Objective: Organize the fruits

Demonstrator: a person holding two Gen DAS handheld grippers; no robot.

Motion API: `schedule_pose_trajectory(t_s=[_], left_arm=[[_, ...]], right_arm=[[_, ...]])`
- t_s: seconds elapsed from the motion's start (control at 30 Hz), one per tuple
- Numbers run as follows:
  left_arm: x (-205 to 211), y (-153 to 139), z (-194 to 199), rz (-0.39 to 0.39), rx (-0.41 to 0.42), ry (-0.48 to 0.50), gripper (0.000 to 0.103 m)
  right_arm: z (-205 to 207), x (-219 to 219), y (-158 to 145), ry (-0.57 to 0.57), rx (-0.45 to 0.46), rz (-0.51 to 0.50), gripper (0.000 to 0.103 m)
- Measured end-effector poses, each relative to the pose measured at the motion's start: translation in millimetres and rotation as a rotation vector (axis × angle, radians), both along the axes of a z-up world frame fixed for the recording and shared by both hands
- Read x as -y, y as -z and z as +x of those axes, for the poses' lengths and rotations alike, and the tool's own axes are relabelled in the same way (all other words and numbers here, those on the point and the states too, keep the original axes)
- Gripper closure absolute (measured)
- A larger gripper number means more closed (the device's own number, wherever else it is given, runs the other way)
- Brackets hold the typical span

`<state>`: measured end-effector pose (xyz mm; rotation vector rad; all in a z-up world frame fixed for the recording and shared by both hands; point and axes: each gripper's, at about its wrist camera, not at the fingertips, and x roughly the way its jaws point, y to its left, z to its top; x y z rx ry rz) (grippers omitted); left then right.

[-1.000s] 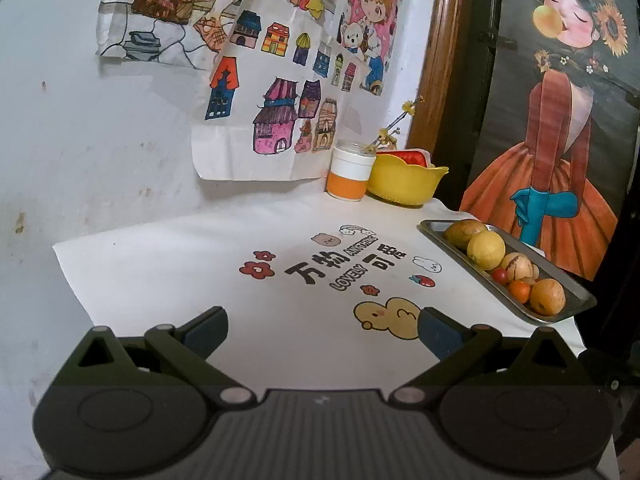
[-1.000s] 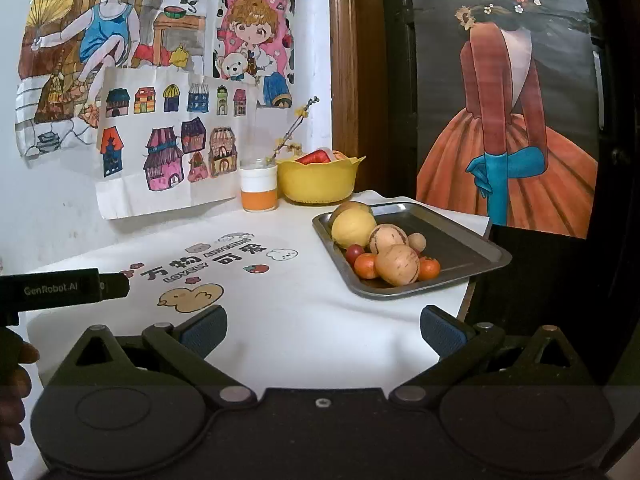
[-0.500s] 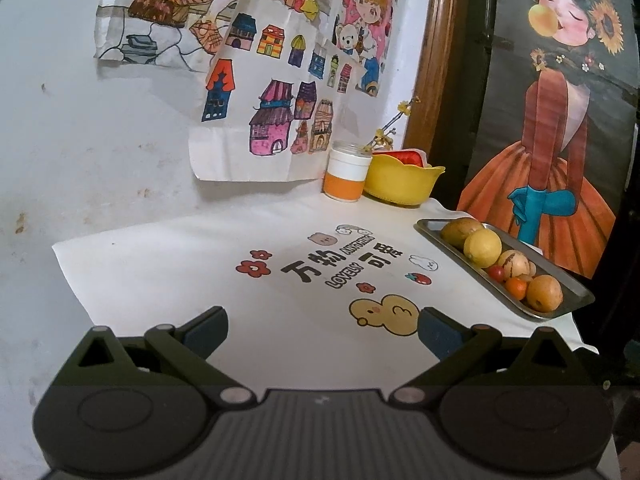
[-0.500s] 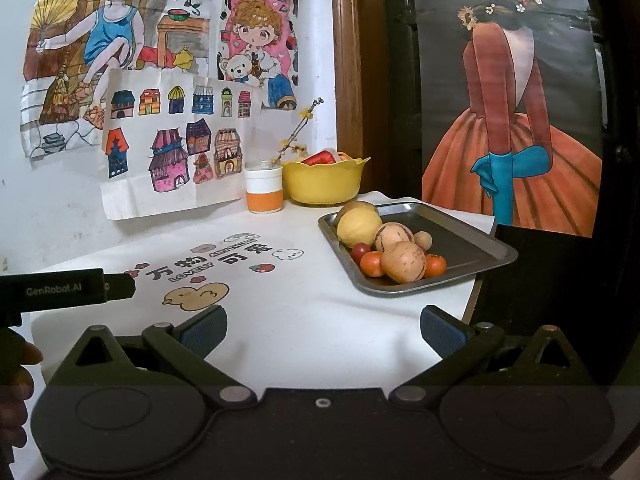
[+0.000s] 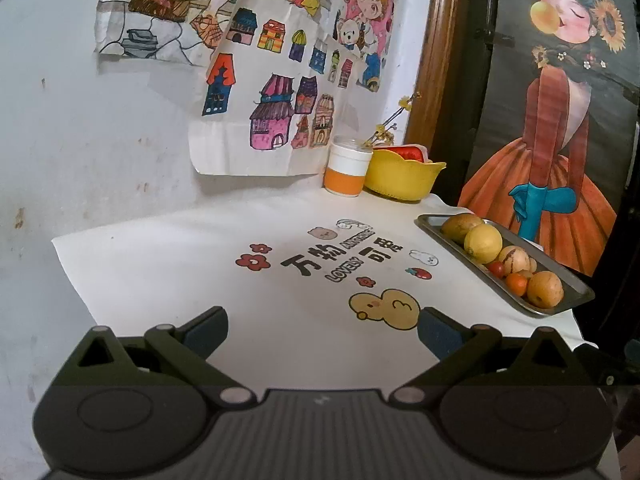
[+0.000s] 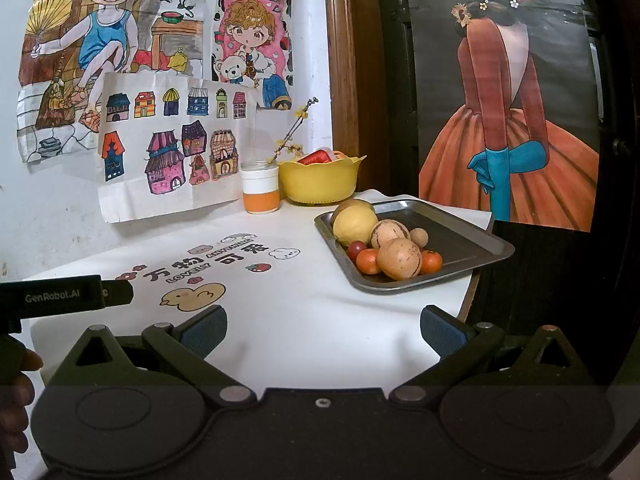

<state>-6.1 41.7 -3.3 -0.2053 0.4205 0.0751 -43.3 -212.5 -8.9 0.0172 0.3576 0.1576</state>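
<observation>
Fingers (image 5: 208, 330) spread wide, empty.

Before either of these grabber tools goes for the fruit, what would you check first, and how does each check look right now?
1. Left gripper open, holding nothing: ok.
2. Right gripper open, holding nothing: ok.
3. Fruit gathered in the grey metal tray, none loose on the white printed tablecloth: ok.
4. Way from the right gripper to the speckled tan round fruit unobstructed: ok.
5. Room in the yellow plastic bowl: cannot tell, something red already lies inside.
6. Tray fully supported: not ok, its right corner overhangs the table edge.
</observation>
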Motion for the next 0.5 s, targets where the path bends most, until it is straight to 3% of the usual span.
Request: schedule_pose_trajectory(t_s=[0.5], left_arm=[[0.8,0.2,-0.6,0.0,-0.001,0.002,0.0]], right_arm=[[0.0,0.2,0.5,-0.001,-0.005,0.001,0.001]])
